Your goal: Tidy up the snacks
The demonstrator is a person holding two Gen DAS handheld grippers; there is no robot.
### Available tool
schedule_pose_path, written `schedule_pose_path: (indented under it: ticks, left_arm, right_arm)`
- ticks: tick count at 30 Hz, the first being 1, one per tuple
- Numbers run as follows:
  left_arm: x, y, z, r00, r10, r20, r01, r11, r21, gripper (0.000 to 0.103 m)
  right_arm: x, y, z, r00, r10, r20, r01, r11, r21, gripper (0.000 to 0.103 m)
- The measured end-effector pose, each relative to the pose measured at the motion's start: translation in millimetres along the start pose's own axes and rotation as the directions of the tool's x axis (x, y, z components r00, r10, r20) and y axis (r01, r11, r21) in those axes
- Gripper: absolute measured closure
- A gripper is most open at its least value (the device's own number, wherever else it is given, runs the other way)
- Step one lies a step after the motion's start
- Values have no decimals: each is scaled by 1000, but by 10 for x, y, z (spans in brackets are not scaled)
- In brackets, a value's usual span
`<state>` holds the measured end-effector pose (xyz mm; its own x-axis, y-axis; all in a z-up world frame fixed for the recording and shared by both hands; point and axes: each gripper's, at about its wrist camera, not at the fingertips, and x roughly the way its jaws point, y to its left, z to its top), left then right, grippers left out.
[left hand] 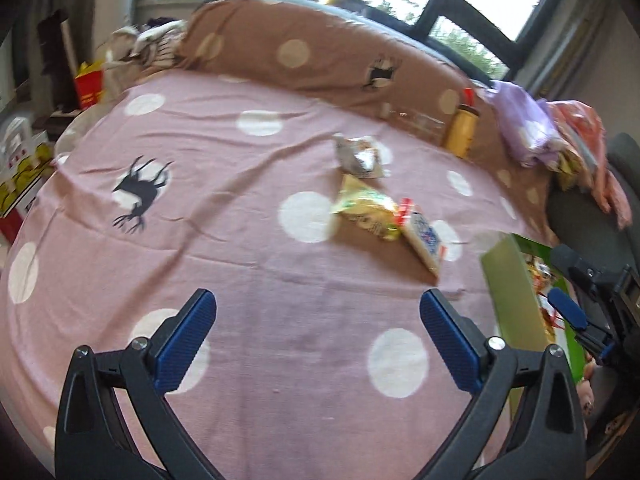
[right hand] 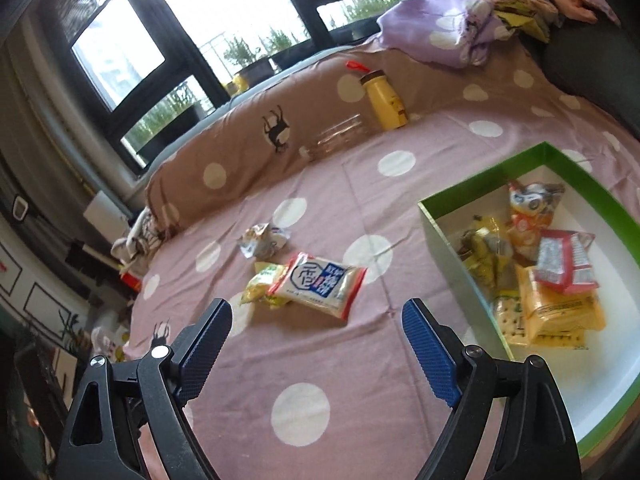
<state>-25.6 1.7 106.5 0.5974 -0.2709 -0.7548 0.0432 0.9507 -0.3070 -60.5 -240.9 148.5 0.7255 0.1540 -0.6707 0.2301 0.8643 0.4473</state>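
Right wrist view: both grippers' fingers (right hand: 430, 354) spread empty; the white snack packet (right hand: 318, 285) looks light, crinkly; pinch its sealed edge.

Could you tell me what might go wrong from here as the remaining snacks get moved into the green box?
1. The white packet lies overlapping the yellow-green packet, so a grab by the open right gripper may catch both or drag one along.
2. The crumpled silver packet looks flimsy and could slip from the pads.
3. The green box already holds a loose pile on its near side; another drop there might spill over its wall.
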Motion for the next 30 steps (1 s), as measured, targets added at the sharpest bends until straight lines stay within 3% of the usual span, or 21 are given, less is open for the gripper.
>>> schedule_pose_path:
  ticks: [4, 9, 13, 20, 23, 26, 27, 30]
  left_arm:
    - [74, 159, 15, 997, 74, -28, -75, 997, -34, 1]
    - [69, 284, 45, 997, 69, -32, -71, 995, -67, 1]
    - [86, 291, 57, 996, 74, -43, -76, 996, -50, 1]
    - [144, 304, 57, 994, 93, -54, -95, 995, -34, 1]
    - [181, 319, 61, 994, 91, -66, -94, 995, -42, 1]
    - [210, 314, 64, 993, 91, -74, -95, 994, -50, 1]
    - [217, 310, 63, 993, 90, -76, -94, 994, -52, 1]
    - [231, 283, 59, 993, 88, -82, -92, 995, -48, 1]
  right_arm:
    - [317, 59, -25, 996, -48, -75, 51, 998, 34, 16]
    - [789, 198, 120, 978, -136, -160, 136, 991, -11, 16]
    - [1226, 200, 314, 955, -177, -237, 187, 982, 20, 16]
    - [1769, 114, 378, 917, -271, -294, 282, 959, -4, 16]
    - [1885, 60, 325, 913, -270, -305, 287, 958, 12, 7]
    - [1875, 131, 280, 914, -298, -273, 301, 953, -32, 8]
    - [1864, 153, 254, 917, -296, -269, 293, 955, -51, 8]
    - [1779, 173, 219, 924, -274, -266, 263, 962, -75, 25]
